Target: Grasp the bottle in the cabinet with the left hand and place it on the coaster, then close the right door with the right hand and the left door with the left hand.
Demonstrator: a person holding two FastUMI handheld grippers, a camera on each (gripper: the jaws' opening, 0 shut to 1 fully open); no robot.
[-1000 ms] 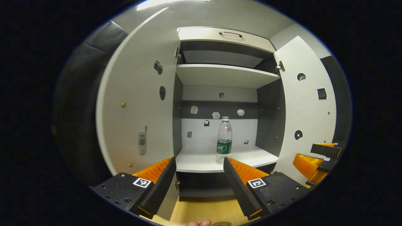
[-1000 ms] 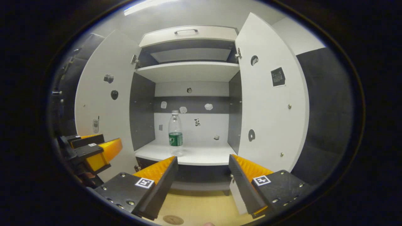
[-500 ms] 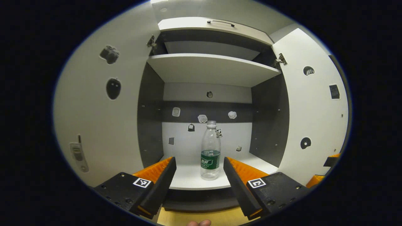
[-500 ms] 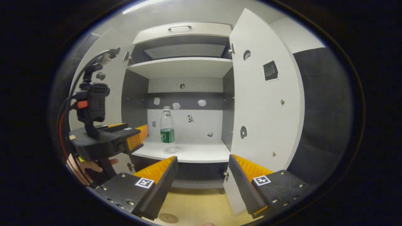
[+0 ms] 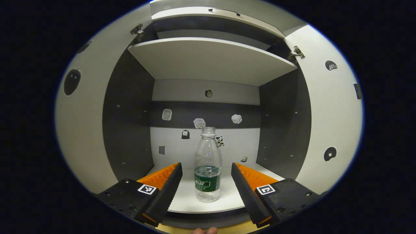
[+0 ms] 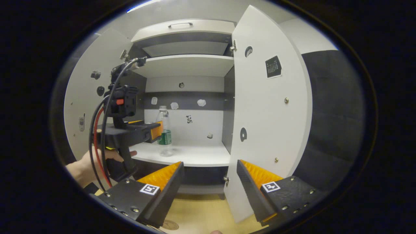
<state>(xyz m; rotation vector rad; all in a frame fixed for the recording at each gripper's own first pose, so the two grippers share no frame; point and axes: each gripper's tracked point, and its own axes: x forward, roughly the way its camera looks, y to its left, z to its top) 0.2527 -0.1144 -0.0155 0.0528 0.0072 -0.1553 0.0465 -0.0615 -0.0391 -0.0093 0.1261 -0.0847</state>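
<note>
bottle (image 5: 208,164) upright on lower cabinet shelf (image 5: 224,198), between spread fingers of left gripper (image 5: 205,169), untouched. right gripper (image 6: 210,167) open, near right door (image 6: 266,117). both doors open.

Open cabinet (image 6: 187,65) seen past the right gripper (image 6: 209,169), with the left gripper (image 6: 156,130) reaching toward the bottle (image 6: 165,131).

The right gripper's fingers stood spread apart with nothing between them, held low in front of the cabinet above the wooden floor (image 6: 201,211). The right door (image 6: 266,110) swung wide open beside it, and the left door (image 6: 84,107) was open too. The clear bottle with a green label stood upright on the lower shelf (image 6: 195,156). The left gripper, held by a hand (image 6: 87,162), was at the shelf with its tip just beside the bottle; whether they touched could not be told.
</note>
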